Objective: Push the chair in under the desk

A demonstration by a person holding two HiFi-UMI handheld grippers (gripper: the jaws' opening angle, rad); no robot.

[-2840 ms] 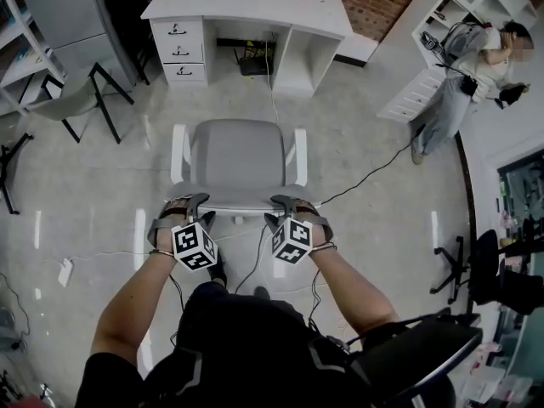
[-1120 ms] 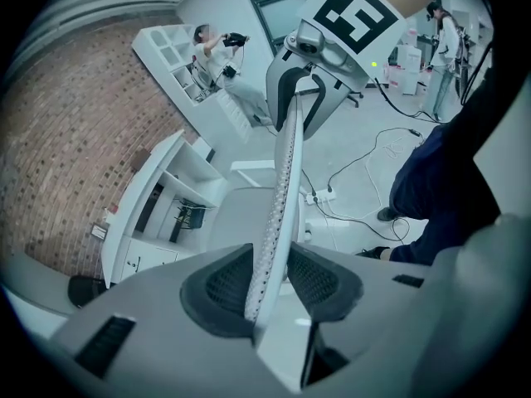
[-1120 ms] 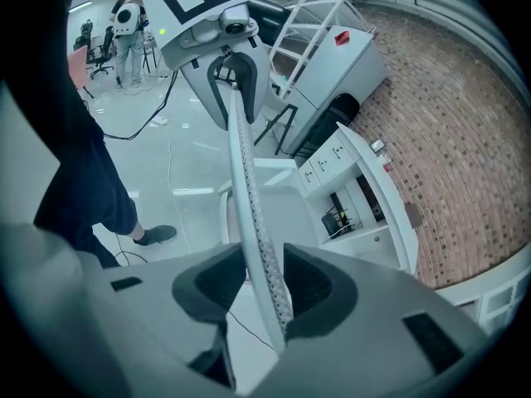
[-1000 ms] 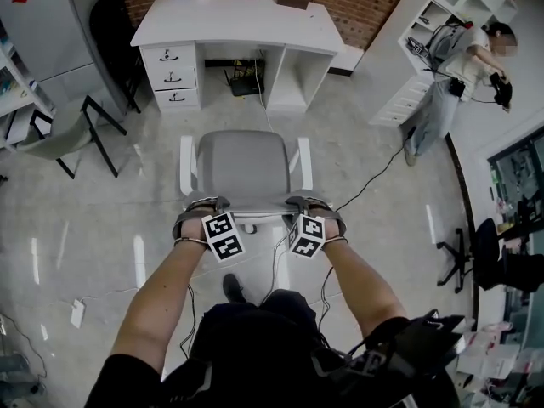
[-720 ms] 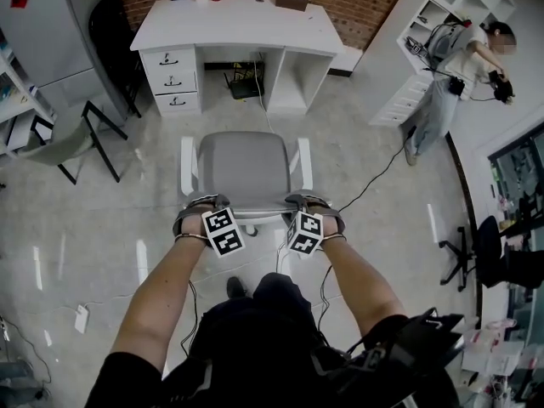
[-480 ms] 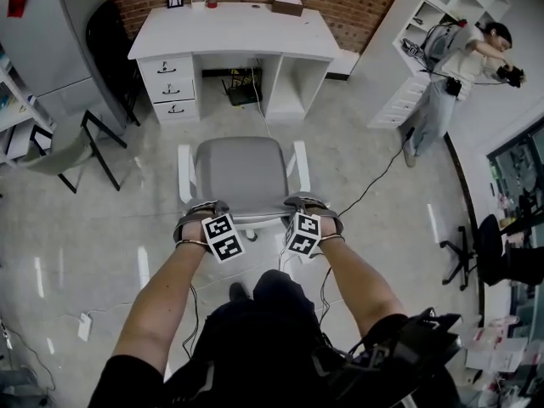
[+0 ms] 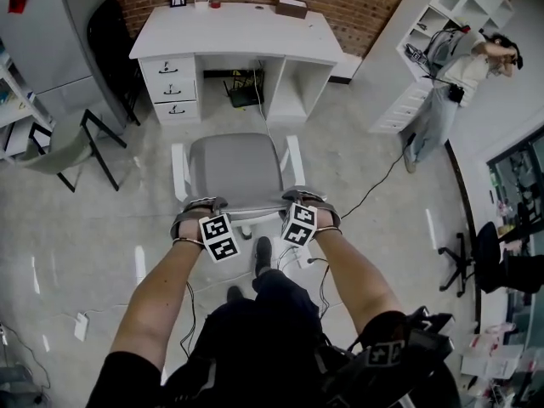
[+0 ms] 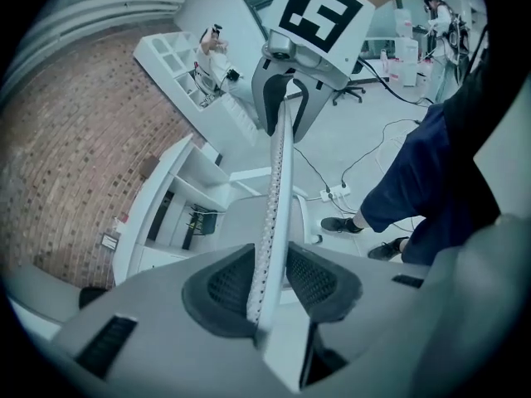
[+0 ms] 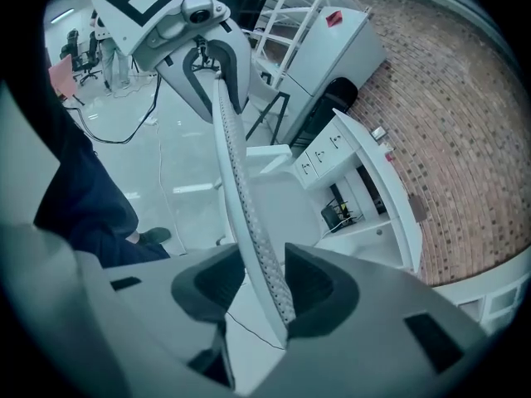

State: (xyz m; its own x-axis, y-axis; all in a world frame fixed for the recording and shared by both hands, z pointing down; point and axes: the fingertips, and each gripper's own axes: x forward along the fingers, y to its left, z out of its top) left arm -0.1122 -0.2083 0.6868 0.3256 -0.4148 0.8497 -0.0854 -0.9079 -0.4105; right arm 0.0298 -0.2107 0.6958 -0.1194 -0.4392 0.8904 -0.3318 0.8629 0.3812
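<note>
The chair has a grey seat (image 7: 234,167), white armrests and a thin white mesh backrest (image 8: 278,164) (image 9: 232,156). It faces the white desk (image 7: 238,31), a short way in front of the knee opening. My left gripper (image 7: 202,202) (image 8: 270,284) grips the backrest's top edge at its left end, with the jaws closing and both pads against the edge. My right gripper (image 7: 297,197) (image 9: 265,284) clamps the same edge at its right end, pads touching both sides. Each gripper view shows the other gripper on the far end of the backrest.
A drawer unit (image 7: 173,87) fills the desk's left side, with a black box (image 7: 245,92) under the opening. A black-legged folding chair (image 7: 76,138) stands at left. A person (image 7: 450,75) stands by white shelves (image 7: 416,66) at right. Cables (image 7: 374,177) cross the floor.
The chair has rolled nearer the desk and the gap between them has shrunk. Both grippers stayed on the backrest's top edge, and the person's foot has stepped forward behind the chair.
</note>
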